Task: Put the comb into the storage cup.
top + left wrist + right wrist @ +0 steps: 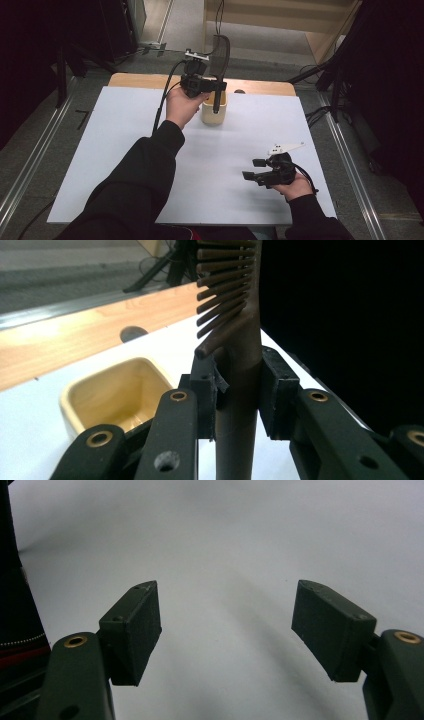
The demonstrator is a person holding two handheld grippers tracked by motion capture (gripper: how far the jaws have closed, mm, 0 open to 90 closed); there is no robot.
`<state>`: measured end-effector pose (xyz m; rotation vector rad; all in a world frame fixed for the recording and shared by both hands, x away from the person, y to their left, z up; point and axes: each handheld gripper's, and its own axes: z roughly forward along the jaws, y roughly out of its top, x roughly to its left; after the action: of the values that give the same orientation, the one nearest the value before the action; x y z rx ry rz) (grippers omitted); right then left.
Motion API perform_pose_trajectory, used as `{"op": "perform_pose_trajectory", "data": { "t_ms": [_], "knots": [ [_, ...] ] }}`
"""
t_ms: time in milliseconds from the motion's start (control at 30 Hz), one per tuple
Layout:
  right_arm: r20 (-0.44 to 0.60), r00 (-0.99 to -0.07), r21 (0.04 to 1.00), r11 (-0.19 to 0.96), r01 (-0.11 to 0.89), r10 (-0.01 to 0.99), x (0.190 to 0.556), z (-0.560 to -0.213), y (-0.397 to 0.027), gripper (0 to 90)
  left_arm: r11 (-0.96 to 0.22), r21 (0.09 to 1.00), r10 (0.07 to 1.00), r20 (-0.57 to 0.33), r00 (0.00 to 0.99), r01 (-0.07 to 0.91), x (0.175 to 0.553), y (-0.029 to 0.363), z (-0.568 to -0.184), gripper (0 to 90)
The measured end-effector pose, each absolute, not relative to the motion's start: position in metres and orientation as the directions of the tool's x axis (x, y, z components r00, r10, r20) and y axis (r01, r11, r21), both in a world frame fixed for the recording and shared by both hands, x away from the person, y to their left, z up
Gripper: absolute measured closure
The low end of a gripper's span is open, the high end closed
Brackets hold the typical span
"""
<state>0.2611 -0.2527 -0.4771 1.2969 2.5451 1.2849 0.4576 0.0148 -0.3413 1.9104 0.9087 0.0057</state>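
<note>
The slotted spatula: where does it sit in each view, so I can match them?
High view: slotted spatula stands top centre, over the cream cup, gripped by the left gripper.
Left gripper view: its handle rises at centre between the fingers.
Right gripper view: not in it.
Shared landmark: the cream cup.

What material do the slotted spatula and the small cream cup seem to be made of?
Slotted spatula: probably plastic or nylon, dark brown with a dull matte finish; its slats look moulded in one piece. Cream cup: maybe plastic or glazed ceramic, smooth with a soft sheen and rounded corners; the look leaves this open.
</note>
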Motion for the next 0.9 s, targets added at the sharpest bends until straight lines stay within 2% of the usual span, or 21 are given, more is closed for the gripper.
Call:
{"op": "perform_pose_trajectory", "data": {
  "t_ms": [367,900],
  "knots": [
    [0.350,-0.641,0.660,0.306,0.686,0.683,0.256,-0.478,-0.262,25.9,-0.240,0.787,0.609,-0.334,0.720,0.568,0.469,0.010,-0.341,72.7],
    [0.339,-0.647,0.668,0.309,0.677,0.683,0.253,-0.476,-0.264,25.9,-0.182,0.805,0.632,-0.345,0.695,0.565,0.489,0.011,-0.340,72.7]
  ]
}}
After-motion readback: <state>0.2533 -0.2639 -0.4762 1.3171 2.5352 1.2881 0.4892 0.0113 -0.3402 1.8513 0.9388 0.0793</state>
